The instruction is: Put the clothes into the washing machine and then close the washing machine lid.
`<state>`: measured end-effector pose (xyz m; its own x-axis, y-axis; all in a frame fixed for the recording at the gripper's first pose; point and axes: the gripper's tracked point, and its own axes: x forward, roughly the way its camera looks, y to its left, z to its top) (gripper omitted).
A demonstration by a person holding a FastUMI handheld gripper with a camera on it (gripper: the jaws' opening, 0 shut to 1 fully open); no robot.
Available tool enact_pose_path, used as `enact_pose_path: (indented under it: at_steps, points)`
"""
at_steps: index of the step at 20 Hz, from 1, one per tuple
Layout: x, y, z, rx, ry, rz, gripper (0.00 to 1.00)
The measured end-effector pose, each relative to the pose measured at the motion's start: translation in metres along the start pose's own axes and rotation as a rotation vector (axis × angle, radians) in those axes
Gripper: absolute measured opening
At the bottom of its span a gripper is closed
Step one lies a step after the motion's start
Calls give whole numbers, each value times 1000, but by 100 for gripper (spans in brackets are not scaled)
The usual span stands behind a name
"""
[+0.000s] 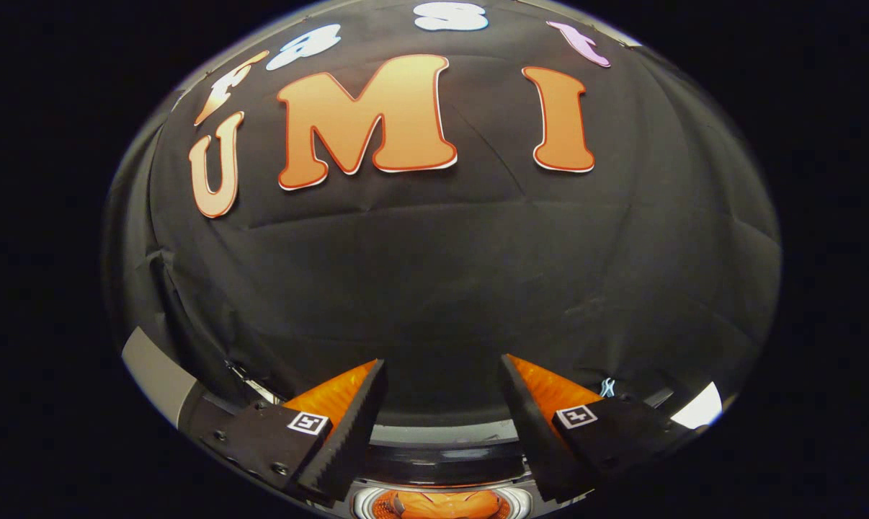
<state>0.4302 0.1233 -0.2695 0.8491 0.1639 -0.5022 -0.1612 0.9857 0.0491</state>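
**Tongs spread wide above the washer, orange cloth below**

The tongs [443, 382] are released: the two fingers stand well apart with nothing held between them, and only the black cloth wall [442, 274] of the booth shows in the gap. Each finger carries one small square white tag with a black coded pattern, two tags in all; the pattern is a marker, not words, and no brand name or readable label shows on the tongs or the machine.

The landmark is the washing machine [442, 450], of which a curved pale-grey and dark rim shows low between the fingers. Its round opening, ringed in shiny silver, sits right under the tongs, nearer than the fingertips. Inside that opening lies one bundle of orange clothes [445, 504], seen only in part, so how many pieces it makes up cannot be told. The fingers are clear of the bundle and of the opening's ring.

To the left of the machine's rim a pale-grey curved panel [157, 375] runs outward, and to the right of the rim a bright white patch [697, 409] catches the light. Whether the lid is up or down cannot be told.
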Motion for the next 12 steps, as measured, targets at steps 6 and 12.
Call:
enact_pose_path:
  at_steps: [6,12]
  points:
    - [4,-5,-6,-12,2,-7,97]
    - [-9,-5,-10,-14,-12,-2,97]
